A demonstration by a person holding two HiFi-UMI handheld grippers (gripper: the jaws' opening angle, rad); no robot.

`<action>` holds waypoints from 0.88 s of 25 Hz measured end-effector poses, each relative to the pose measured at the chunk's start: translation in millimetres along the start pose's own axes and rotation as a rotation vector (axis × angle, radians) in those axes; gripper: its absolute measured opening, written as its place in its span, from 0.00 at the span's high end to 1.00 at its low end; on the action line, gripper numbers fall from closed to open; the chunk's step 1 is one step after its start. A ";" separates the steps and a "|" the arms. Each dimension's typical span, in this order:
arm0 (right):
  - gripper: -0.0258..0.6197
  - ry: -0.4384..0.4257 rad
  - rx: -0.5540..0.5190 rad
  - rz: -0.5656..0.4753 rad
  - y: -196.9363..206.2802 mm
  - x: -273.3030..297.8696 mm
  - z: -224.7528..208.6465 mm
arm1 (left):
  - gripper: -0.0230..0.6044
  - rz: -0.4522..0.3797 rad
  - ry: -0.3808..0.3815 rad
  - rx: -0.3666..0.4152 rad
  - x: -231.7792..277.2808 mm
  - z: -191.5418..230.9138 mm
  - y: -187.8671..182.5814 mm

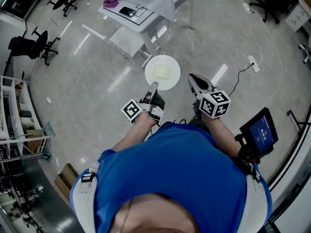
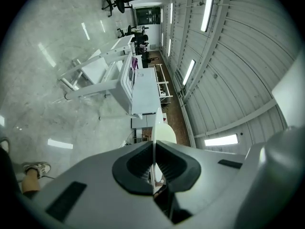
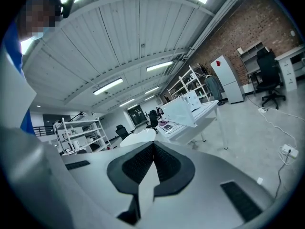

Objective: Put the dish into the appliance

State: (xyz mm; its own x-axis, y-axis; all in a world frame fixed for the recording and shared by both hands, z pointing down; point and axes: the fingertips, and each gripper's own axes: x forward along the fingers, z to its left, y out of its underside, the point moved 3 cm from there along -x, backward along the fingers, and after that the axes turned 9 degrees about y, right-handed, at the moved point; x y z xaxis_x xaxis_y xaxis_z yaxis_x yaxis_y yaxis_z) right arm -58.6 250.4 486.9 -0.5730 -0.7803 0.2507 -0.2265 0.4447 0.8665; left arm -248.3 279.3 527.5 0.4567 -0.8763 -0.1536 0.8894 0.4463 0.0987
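**Dish held by its rim, well short of the appliance**

Head view: the left gripper is clamped on the near rim of the round, glossy white dish. A pale square slab lies at the dish's centre. The right gripper, just right of the dish, is closed and empty.
Left gripper view: ribbed black pads pinch the thin rim edge-on, and the boxy white appliance stands well beyond the dish. With only 1 narrow grip on smooth glaze, the dish could slip or tip and shed the slab.
Right gripper view: the jaws meet with nothing between them, just beside the dish.
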 end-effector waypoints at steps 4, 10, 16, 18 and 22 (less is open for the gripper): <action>0.96 -0.030 -0.002 -0.018 -17.9 5.2 -19.1 | 0.94 0.009 0.006 0.006 31.5 0.4 8.2; 0.96 -0.034 0.003 -0.037 -55.7 16.2 -81.6 | 0.94 0.038 0.002 0.008 111.9 7.9 34.5; 0.96 -0.014 0.010 -0.046 -79.2 9.2 -134.8 | 0.94 0.075 0.009 0.008 173.0 9.7 66.8; 0.96 -0.007 0.016 -0.048 -86.3 8.9 -152.2 | 0.94 0.087 0.010 0.010 191.5 11.2 76.3; 0.96 -0.020 0.032 -0.038 -94.5 9.8 -180.2 | 0.94 0.101 -0.003 0.015 220.7 17.9 92.2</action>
State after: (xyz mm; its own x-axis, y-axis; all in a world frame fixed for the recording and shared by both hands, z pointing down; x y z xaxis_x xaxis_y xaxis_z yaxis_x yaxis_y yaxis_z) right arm 99.1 121.4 485.2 -0.5791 -0.7879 0.2094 -0.2728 0.4293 0.8610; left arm -65.8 123.8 520.4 0.5438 -0.8276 -0.1396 0.8386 0.5294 0.1283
